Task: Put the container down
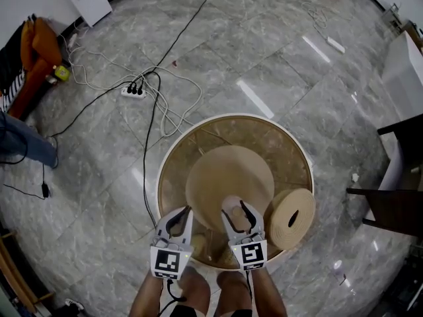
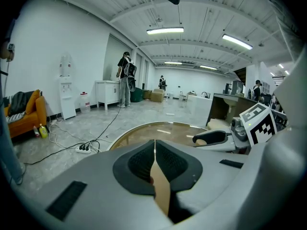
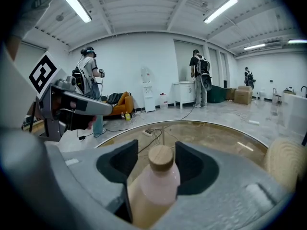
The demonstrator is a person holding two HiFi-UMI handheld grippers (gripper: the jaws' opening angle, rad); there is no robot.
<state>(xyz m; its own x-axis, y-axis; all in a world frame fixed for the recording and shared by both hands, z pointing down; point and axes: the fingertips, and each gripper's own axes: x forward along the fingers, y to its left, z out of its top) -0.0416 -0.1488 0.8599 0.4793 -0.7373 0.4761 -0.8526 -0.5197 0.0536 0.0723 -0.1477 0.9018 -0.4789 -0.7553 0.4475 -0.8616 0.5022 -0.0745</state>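
Observation:
The container is a pale pink bottle with a wooden cap. It stands between the pads of my right gripper, which is open, with a gap showing on the bottle's left side. From the head view the bottle sits at the near edge of the round glass table, inside the right gripper. My left gripper is beside it on the left, its pads together in the left gripper view. A tan strip shows below the pads; I cannot tell what it is.
A round tan wooden disc lies at the table's middle and a woven roll at its right rim. Cables and a power strip lie on the marble floor beyond. Dark furniture stands to the right.

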